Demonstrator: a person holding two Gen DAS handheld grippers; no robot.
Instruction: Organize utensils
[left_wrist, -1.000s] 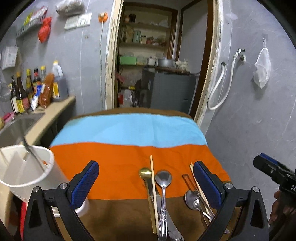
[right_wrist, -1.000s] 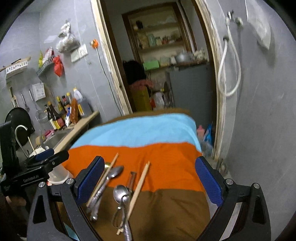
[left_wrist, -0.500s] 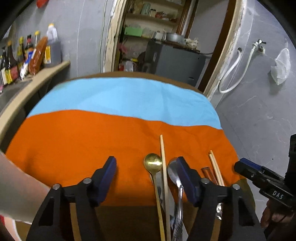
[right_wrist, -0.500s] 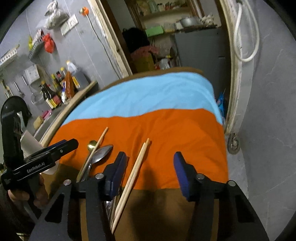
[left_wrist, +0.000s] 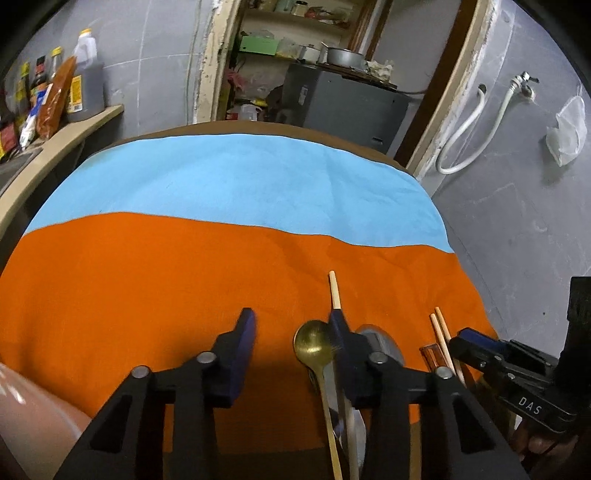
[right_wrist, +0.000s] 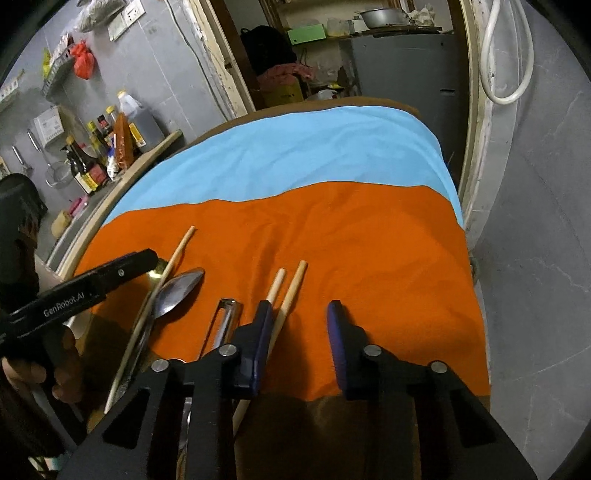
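Bench draped in a striped cloth (left_wrist: 184, 280), blue band far, orange band middle, brown band nearest. Utensils lie in a row on the cloth where orange meets brown. Left gripper (left_wrist: 291, 343) low over the cloth, jaws closing, partway shut; the gold spoon (left_wrist: 314, 347) has its bowl in the gap, close against the right pad, and no pad is seen pressing on it. A single chopstick (left_wrist: 334, 290) shows its tip just beyond that same pad. A steel spoon (right_wrist: 177, 291) lies just right of the gold spoon, mostly hidden in the left wrist view. Further right along the row: a peeler (right_wrist: 223, 321), then a pair of chopsticks (right_wrist: 291, 284). Right gripper (right_wrist: 299, 328) also low and closing, jaws partway shut; the chopstick pair runs beside and under its left pad, touching or just beside it, cannot tell which; the gap itself shows only cloth. Bottles (right_wrist: 107, 147) stand on the counter left of the cloth.
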